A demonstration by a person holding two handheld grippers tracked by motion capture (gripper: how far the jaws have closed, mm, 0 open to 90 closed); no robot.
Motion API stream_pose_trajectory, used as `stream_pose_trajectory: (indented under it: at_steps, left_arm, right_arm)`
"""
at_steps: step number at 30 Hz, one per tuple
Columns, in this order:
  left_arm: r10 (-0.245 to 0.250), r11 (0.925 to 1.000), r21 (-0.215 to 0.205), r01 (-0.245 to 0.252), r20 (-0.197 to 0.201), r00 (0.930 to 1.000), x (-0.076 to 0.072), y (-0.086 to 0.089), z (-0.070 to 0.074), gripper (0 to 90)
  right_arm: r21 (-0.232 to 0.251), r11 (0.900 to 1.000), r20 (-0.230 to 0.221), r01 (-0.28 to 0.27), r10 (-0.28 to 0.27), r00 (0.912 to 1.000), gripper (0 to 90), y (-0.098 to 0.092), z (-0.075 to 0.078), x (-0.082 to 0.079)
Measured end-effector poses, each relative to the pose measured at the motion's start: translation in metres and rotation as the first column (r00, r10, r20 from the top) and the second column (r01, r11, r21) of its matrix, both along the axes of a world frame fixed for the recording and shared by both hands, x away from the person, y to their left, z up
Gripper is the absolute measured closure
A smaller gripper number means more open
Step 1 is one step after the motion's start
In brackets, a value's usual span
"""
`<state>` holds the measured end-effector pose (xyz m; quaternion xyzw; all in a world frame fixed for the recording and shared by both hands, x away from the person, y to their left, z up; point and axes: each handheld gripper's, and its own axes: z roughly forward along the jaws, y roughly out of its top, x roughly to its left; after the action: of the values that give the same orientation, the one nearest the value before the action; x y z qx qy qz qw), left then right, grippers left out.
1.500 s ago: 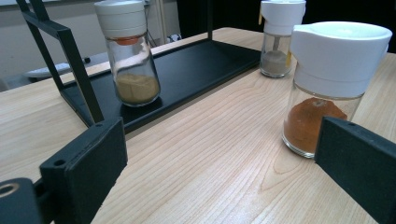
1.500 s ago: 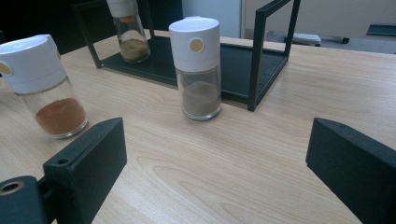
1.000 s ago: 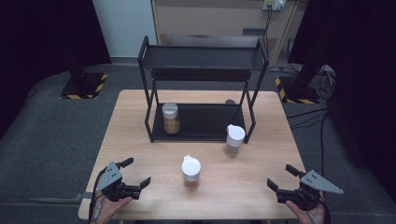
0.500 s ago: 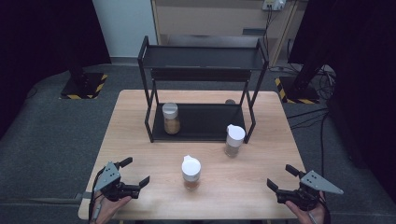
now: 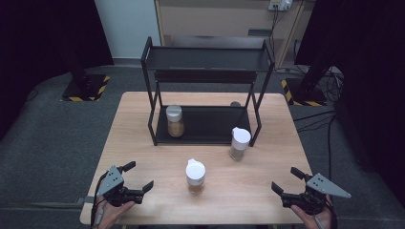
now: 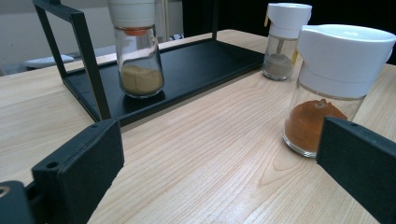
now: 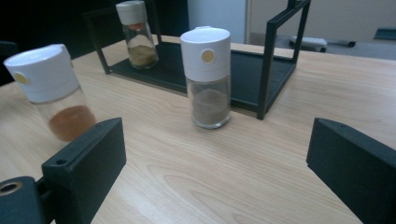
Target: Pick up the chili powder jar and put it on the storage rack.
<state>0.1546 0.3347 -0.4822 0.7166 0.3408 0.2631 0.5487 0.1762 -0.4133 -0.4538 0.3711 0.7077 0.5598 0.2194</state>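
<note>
Two hand-held grippers are resting low at the near edge of the pale wooden worktop (image 5: 143,143), each gripped by a person's hand. The left hand-held gripper (image 5: 136,179) is sitting at the near left corner with its black jaws spread wide apart, clamping nothing; the right hand-held gripper (image 5: 286,180) is sitting at the near right corner, its jaws likewise standing well apart and empty.

Between them, near the front middle of the worktop, a clear glass spice jar with a white cap and orange-red powder (image 5: 195,176) is standing upright — in the left gripper view it is showing just beside the right-hand jaw, not touched. A second clear glass jar with a white flip cap and grey-brown powder (image 5: 239,143) is standing upright farther back, just in front of the right leg of the black metal two-tier rack (image 5: 207,59). On the rack's lower tray, toward its left end, a third glass jar with yellowish powder (image 5: 175,121) is standing upright.
</note>
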Motion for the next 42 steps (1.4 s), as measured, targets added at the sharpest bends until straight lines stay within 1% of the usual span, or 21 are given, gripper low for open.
stream_pose_trajectory:
  at_steps: [2, 7, 9, 11, 14, 16, 23, 27, 29, 35, 42]
  left_arm:
    - [0.001, 1.0000, -0.001, -0.001, 0.000, 1.0000, 0.000, 0.000, 0.000, 0.0]
    - [0.003, 1.0000, 0.000, -0.003, -0.001, 1.0000, 0.000, 0.000, 0.000, 0.0]
    - [0.004, 1.0000, 0.002, -0.004, 0.001, 1.0000, 0.000, -0.001, 0.000, 0.0]
    - [0.003, 1.0000, 0.004, -0.003, 0.000, 1.0000, 0.000, -0.001, 0.000, 0.0]
    - [0.003, 1.0000, 0.003, -0.003, 0.000, 1.0000, 0.000, -0.001, 0.000, 0.0]
    - [0.003, 1.0000, 0.003, -0.003, -0.003, 1.0000, 0.000, -0.001, 0.000, 0.0]
    - [0.002, 1.0000, 0.001, -0.002, -0.004, 1.0000, 0.000, -0.001, 0.000, 0.0]
    - [0.001, 1.0000, 0.002, -0.001, -0.005, 1.0000, 0.000, -0.001, 0.000, 0.0]
    - [0.000, 1.0000, 0.002, 0.000, -0.005, 1.0000, 0.000, -0.001, 0.000, 0.0]
    - [0.000, 1.0000, 0.004, 0.000, -0.008, 1.0000, 0.001, -0.001, 0.000, 0.0]
    - [-0.001, 1.0000, 0.003, 0.001, -0.009, 1.0000, 0.001, -0.001, 0.000, 0.0]
  right_arm:
    - [-0.007, 1.000, -0.010, -0.004, 0.003, 0.9999, 4.6, 0.002, 0.002, 0.001]
    - [-0.019, 0.999, -0.011, -0.031, 0.031, 0.9995, 3.9, 0.009, 0.010, 0.003]
    - [-0.020, 0.999, -0.009, -0.040, 0.040, 0.9992, 3.9, 0.013, 0.014, 0.003]
    - [-0.034, 0.998, -0.014, -0.054, 0.054, 0.9985, 3.9, 0.020, 0.019, 0.005]
    - [-0.046, 0.996, -0.009, -0.080, 0.080, 0.9968, 4.2, 0.029, 0.026, 0.008]
    - [-0.054, 0.993, -0.014, -0.104, 0.103, 0.9945, 4.2, 0.036, 0.031, 0.012]
    - [-0.048, 0.988, -0.007, -0.148, 0.148, 0.9889, 4.3, 0.051, 0.038, 0.018]
    - [-0.046, 0.983, -0.014, -0.175, 0.175, 0.9845, 4.0, 0.060, 0.042, 0.023]
    - [-0.038, 0.980, -0.023, -0.197, 0.196, 0.9803, 3.9, 0.064, 0.044, 0.027]
    - [-0.048, 0.968, -0.029, -0.245, 0.244, 0.9693, 3.3, 0.081, 0.052, 0.036]
    - [-0.067, 0.955, -0.035, -0.287, 0.286, 0.9577, 3.3, 0.102, 0.061, 0.043]
